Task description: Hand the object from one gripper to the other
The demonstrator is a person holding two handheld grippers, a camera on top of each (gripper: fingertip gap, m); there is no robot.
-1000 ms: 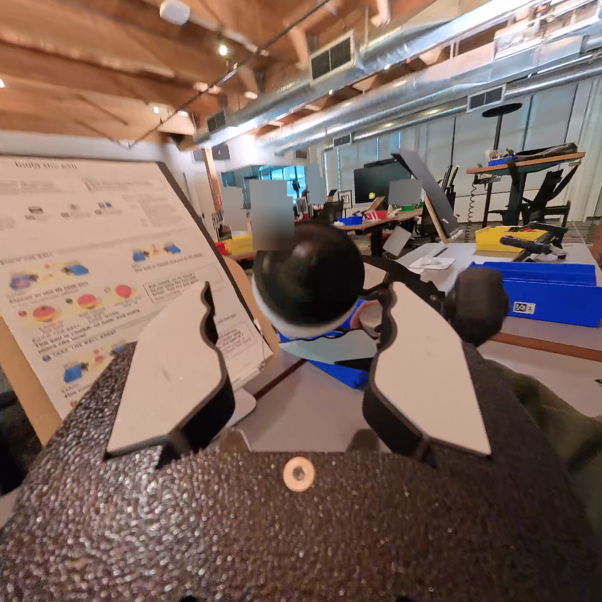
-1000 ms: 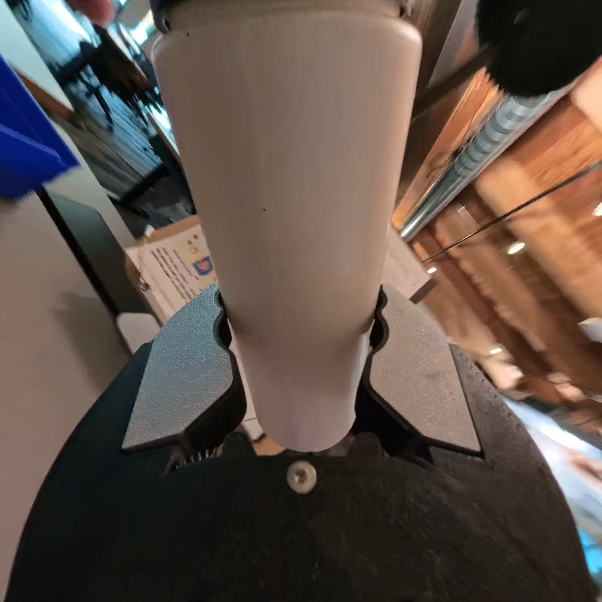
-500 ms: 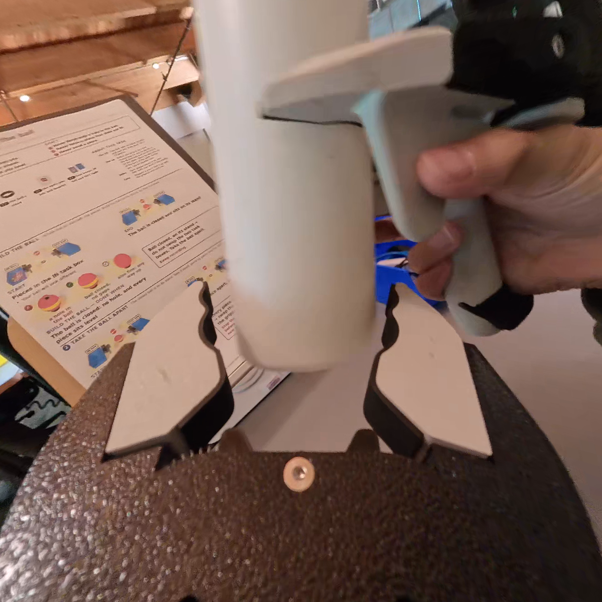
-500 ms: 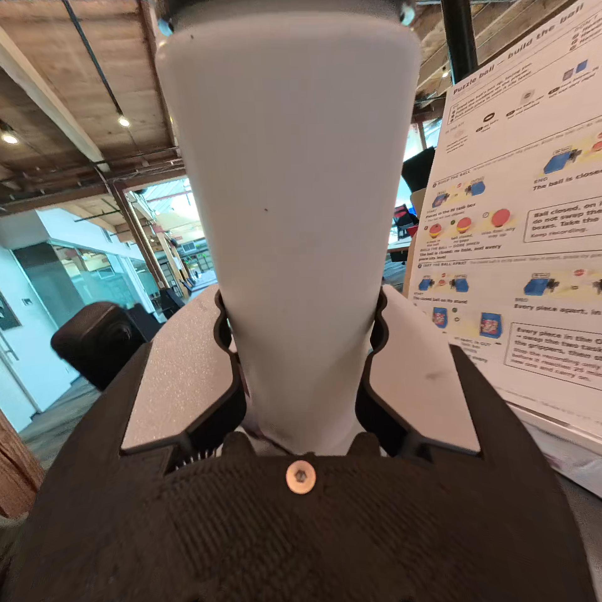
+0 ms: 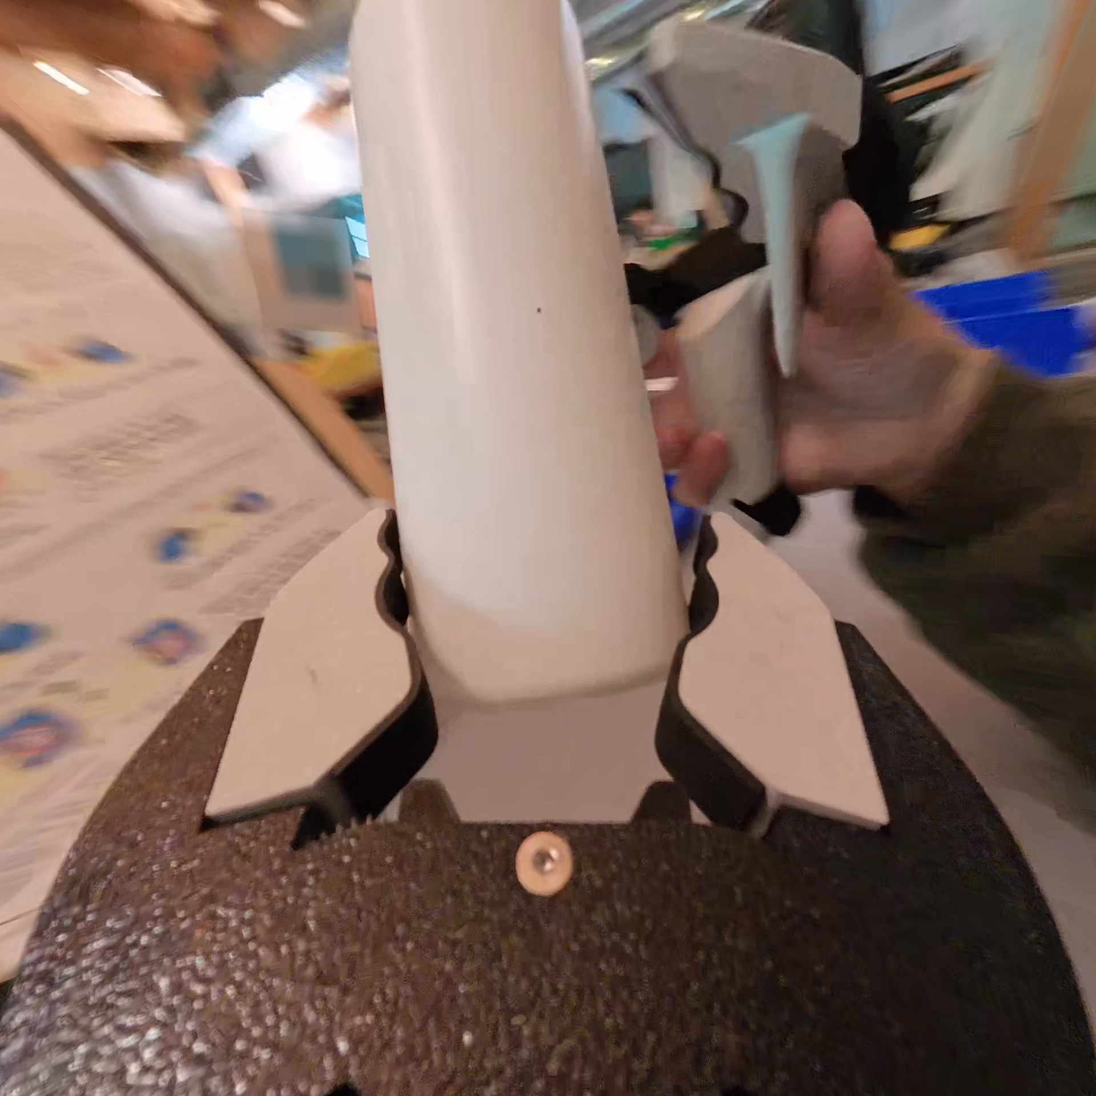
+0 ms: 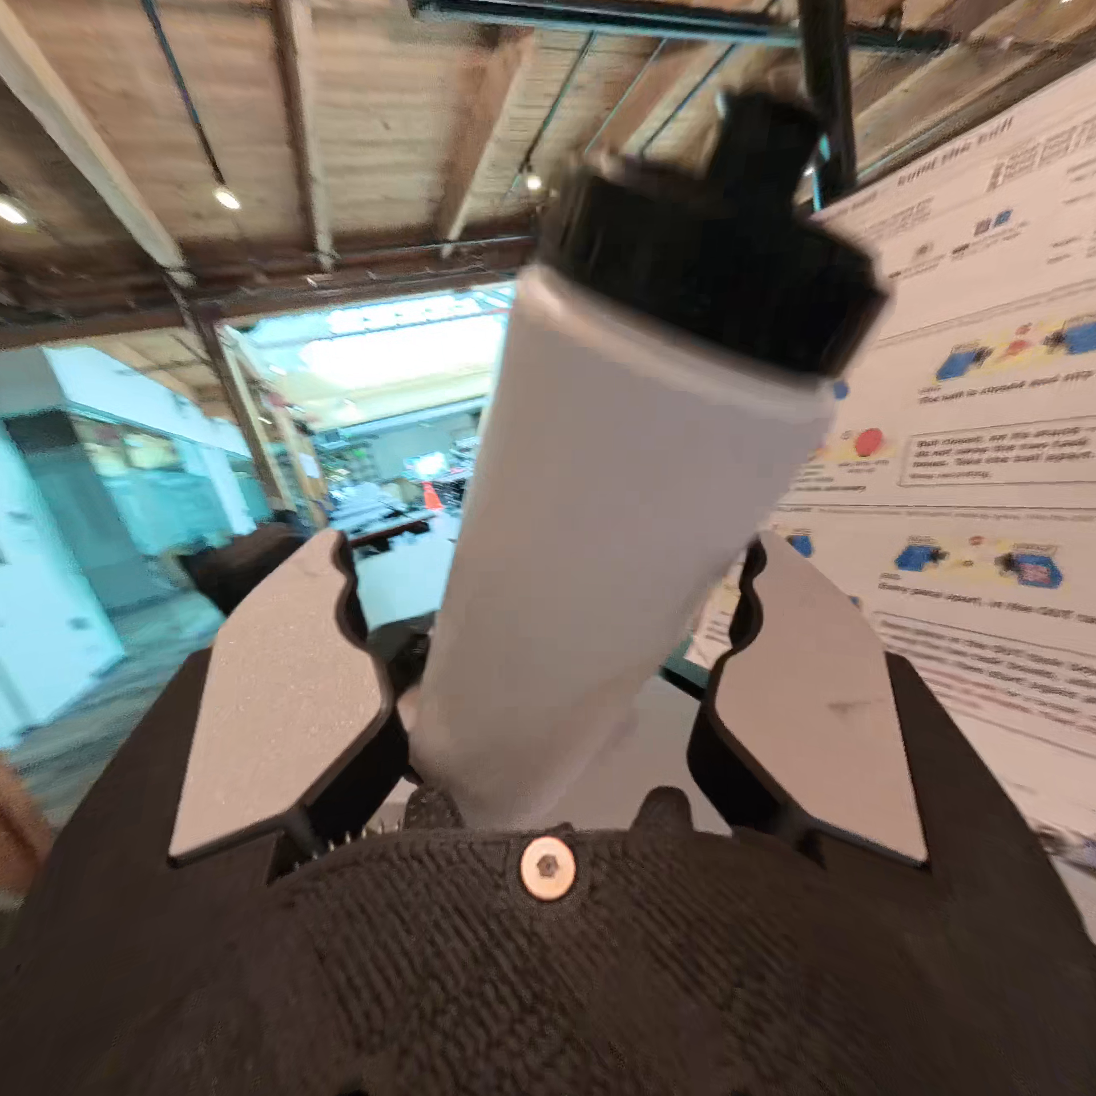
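Observation:
A white bottle point(image 5: 504, 356) with a black cap point(image 6: 711, 279) stands up between the fingers of my left gripper point(image 5: 545, 534), which is shut on its lower end. My right gripper point(image 6: 551, 545) is open, with its fingers spread wide. In the right wrist view the bottle point(image 6: 623, 504) leans to the right between those fingers, with a gap on the left side. In the left wrist view the right gripper's grey body point(image 5: 765, 178) is held by a hand point(image 5: 878, 385) to the right of the bottle, apart from it.
A large instruction poster on a board point(image 5: 118, 474) stands close on the left; it also shows in the right wrist view point(image 6: 978, 474). A blue bin point(image 5: 1008, 320) sits on the grey table point(image 5: 830, 563) at the right. Wooden ceiling beams point(image 6: 356, 118) are overhead. The left gripper's tips are roughly 8 cm from the right gripper's.
My right gripper has opened and let go of the bottle and moved off to the side. My left gripper has closed on the bottle's lower end. Both views are blurred by motion.

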